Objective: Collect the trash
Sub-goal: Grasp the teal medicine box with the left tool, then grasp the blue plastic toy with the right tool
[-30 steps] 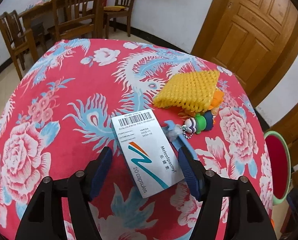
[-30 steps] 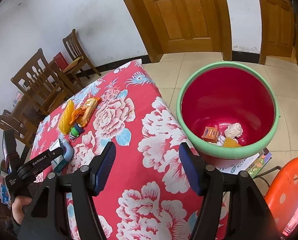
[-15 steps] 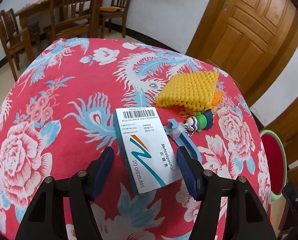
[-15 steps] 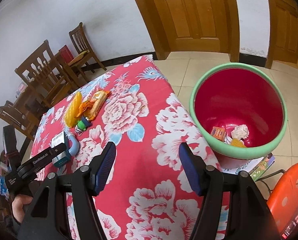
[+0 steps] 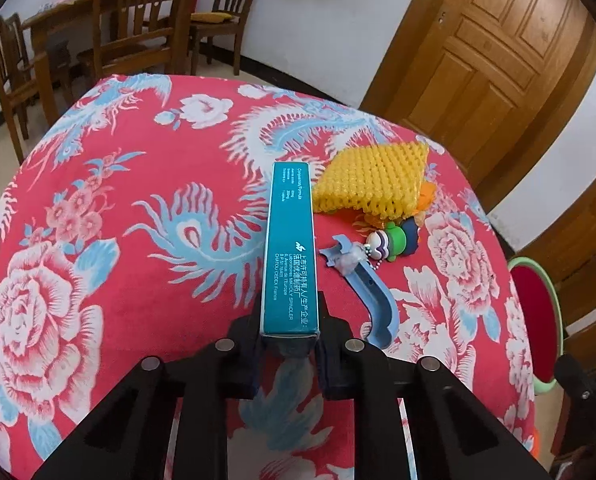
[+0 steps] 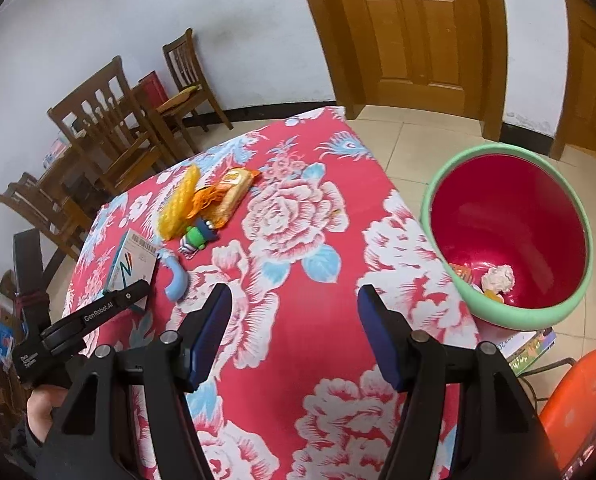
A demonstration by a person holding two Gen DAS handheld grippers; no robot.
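A teal and white medicine box stands on its edge between the jaws of my left gripper, which are closing, and the pads press its sides. The right wrist view shows the same box tilted up off the red flowered tablecloth. To its right lie a yellow foam net, a small toy keychain and a blue plastic piece. My right gripper hangs open over the cloth with nothing between its fingers. A red bin with a green rim stands on the floor to the right.
An orange snack wrapper lies beside the foam net. The bin holds a few scraps and rests on books. An orange stool stands at the lower right. Wooden chairs and doors line the walls.
The left jaws have closed on the medicine box, which went from lying flat to standing on edge. The right gripper has drifted left over the table, so the bin sits further right in its view.
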